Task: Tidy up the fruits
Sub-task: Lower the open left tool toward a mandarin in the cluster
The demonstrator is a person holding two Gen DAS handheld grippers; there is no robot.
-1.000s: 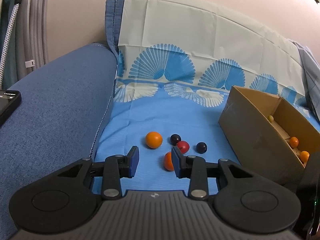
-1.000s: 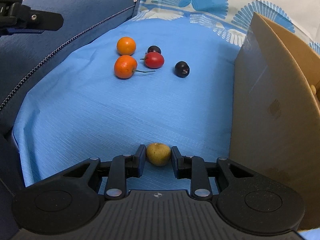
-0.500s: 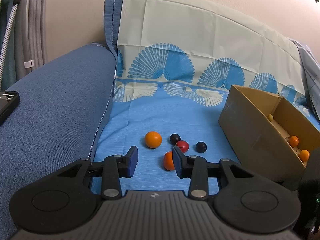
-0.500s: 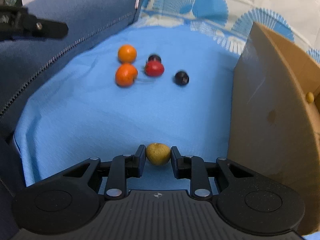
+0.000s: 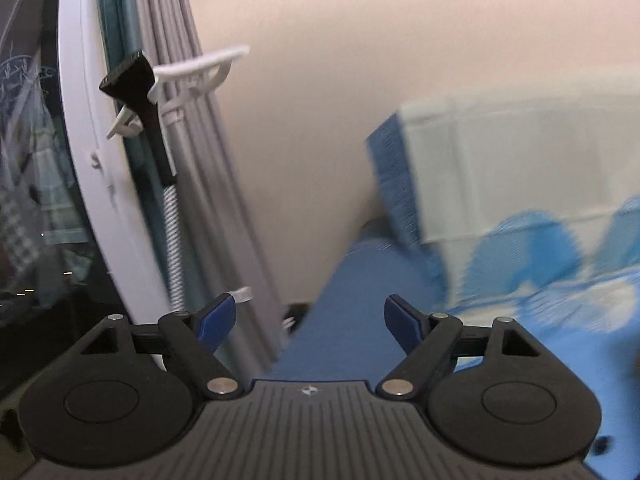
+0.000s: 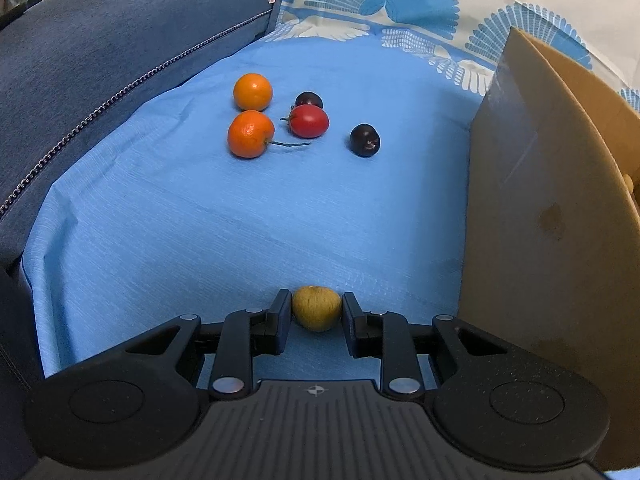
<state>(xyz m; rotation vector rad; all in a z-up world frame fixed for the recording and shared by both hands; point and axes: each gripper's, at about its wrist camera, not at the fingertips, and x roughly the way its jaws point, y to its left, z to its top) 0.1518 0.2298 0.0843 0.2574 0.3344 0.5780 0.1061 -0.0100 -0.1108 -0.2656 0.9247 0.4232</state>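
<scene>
Right gripper [image 6: 316,314] clamped on small yellow-green round fruit [image 6: 316,307], low over blue cloth [image 6: 200,216], beside brown cardboard box [image 6: 532,208]. Left gripper [image 5: 310,322] now spread wide, swung off the fruits toward wall and curtain; idle. Left on cloth: 2 oranges, 1 red, 2 dark.

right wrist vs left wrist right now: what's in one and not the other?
Right wrist only: the right gripper shut on a small yellow-green round fruit, two orange citrus fruits, a red tomato-like fruit, two dark plums and the brown cardboard box.

Left wrist only: the open, empty left gripper, grey curtains, a pink wall.

Both: the blue fan-patterned cloth.
</scene>
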